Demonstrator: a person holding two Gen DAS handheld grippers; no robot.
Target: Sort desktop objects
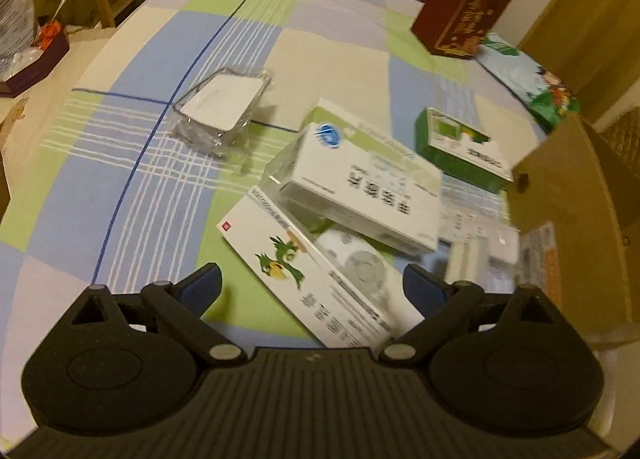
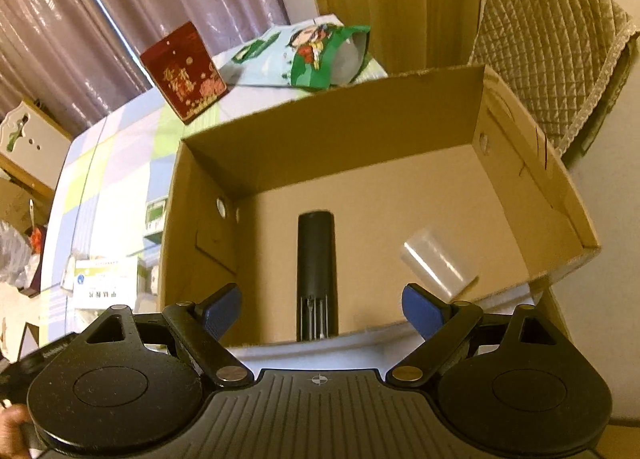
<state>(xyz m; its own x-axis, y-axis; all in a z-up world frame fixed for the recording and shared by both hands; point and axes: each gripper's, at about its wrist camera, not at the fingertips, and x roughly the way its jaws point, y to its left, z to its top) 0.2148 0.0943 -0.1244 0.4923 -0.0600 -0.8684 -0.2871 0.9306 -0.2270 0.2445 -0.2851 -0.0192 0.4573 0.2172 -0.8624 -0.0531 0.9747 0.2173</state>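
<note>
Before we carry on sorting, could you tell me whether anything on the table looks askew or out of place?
Yes: the white medicine box lies tilted, propped on the box with the green bird rather than flat on the tablecloth, so the pile looks untidy. Nothing seems spilled or damaged. The black cylinder in the cardboard box lies flat.

Purple-grey curtain, quilted chair back (beige), wooden door — all off-table

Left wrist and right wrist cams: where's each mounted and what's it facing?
Left wrist: on the left gripper, jaws open, looking down at boxes on the checked tablecloth; no hand visible.
Right wrist: on the right gripper, jaws open, facing into the cardboard box; a hand at lower left.
Shared: the red box, cardboard box, tablecloth.
</note>
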